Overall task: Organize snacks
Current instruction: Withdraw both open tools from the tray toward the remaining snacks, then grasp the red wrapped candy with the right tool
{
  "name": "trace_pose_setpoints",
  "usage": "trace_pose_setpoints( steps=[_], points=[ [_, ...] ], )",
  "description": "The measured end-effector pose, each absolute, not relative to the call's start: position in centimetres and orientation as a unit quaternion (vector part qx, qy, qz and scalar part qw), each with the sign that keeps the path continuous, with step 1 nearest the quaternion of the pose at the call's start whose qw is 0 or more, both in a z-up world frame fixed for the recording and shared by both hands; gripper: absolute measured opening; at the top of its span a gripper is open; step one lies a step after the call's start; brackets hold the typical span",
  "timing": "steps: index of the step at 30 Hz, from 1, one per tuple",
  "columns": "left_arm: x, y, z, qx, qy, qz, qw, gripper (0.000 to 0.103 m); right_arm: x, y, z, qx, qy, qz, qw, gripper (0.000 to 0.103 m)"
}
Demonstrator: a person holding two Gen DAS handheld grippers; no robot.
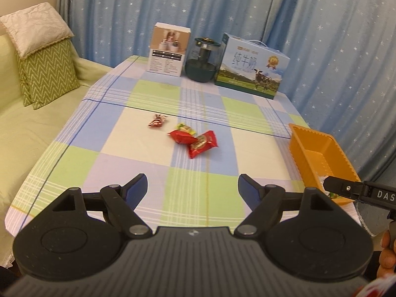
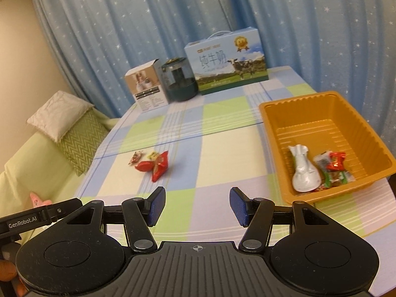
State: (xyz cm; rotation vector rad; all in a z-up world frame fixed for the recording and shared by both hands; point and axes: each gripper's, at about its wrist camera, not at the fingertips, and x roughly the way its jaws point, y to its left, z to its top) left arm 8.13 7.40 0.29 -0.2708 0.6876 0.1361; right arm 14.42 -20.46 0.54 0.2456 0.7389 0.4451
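Plainly both the left gripper (image 1: 193,185) and right gripper (image 2: 197,204) gape wide, holding nothing.

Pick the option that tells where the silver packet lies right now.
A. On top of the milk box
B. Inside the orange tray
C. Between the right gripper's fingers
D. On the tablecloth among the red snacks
B: the right wrist view shows the silver packet lying on the floor of the orange tray, next to a few other wrapped snacks, while the right gripper stands open and holds nothing.
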Motion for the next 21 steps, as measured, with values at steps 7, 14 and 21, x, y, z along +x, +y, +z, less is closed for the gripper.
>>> trace_pose_setpoints(
  steps=[7,14,21],
  points=[
    [8.7,9.1,-0.3,-0.126,0.340,0.075,0.929,0.079,15.3,-18.3,-0.2,0.109,0.364,0.227,0.896,0.058],
    [10.4,11.0,-0.9,-0.116,0.342,0.077,0.929,0.079,16.6,-15.6,-1.5,0.093,0.359,0.255,0.893,0.058],
    [13.3,12.6,-2.4,-0.088,0.350,0.077,0.929,0.079,19.0,-12.9,-4.1,0.078,0.350,0.280,0.890,0.058]
  ],
)
